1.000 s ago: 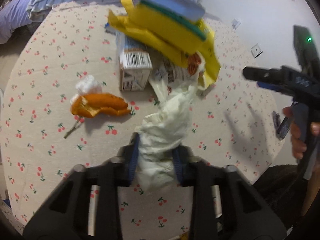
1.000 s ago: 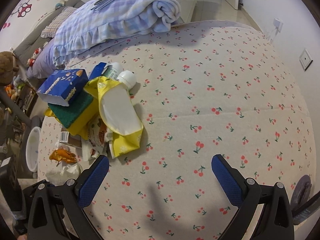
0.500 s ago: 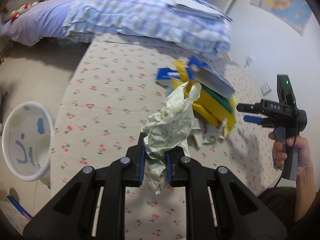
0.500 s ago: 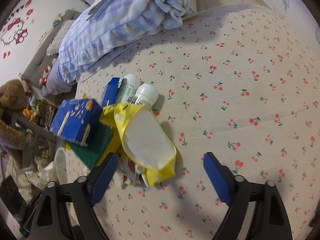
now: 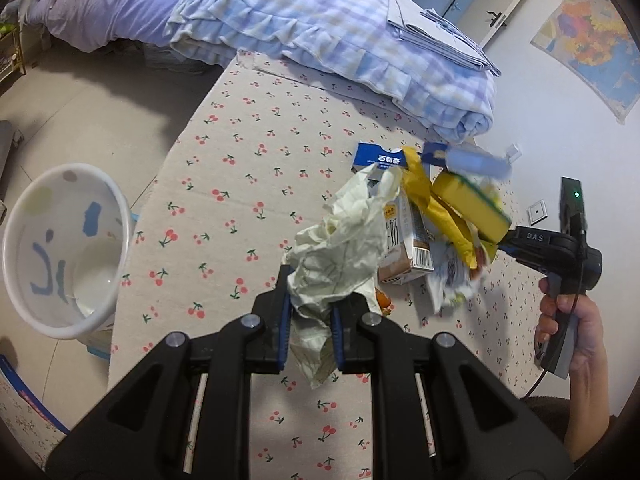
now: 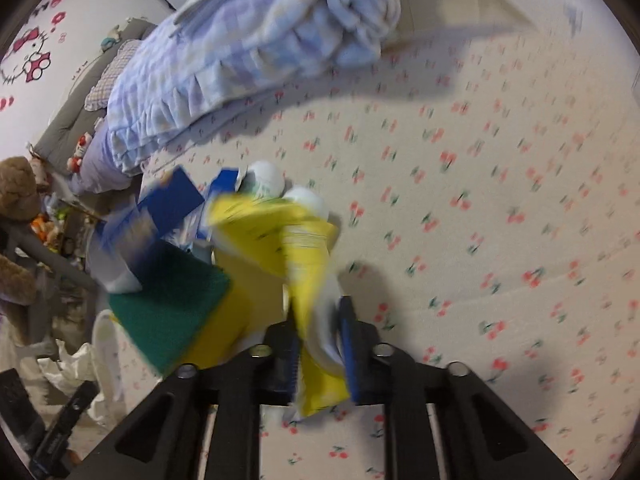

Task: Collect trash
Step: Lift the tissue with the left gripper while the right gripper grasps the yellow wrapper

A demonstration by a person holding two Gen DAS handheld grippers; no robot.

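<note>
My left gripper point(image 5: 308, 320) is shut on a crumpled cream paper wad point(image 5: 344, 248), held above the cherry-print tablecloth point(image 5: 240, 200). My right gripper point(image 6: 320, 340) has its jaws closing on a yellow wrapper point(image 6: 308, 264), and the pads press it. The left wrist view shows that gripper point(image 5: 516, 240) at the right, held by a hand point(image 5: 568, 320). On the wrapper lie a yellow-green sponge point(image 6: 172, 312) and a blurred blue box point(image 6: 172, 200), both tilted. A milk carton point(image 5: 408, 240) and orange peel point(image 5: 382, 300) lie beside the pile.
A white plastic bin point(image 5: 60, 248) stands on the floor left of the table edge. A folded checked blanket point(image 5: 340, 40) covers the table's far end. Two white-capped bottles point(image 6: 264, 172) lie behind the wrapper. Bare cloth stretches to the right of the pile.
The right gripper went from wide open to closed on the yellow wrapper, and the sponge and blue box on it shifted. The left gripper rose and swung left with the paper wad; the bin came into view.
</note>
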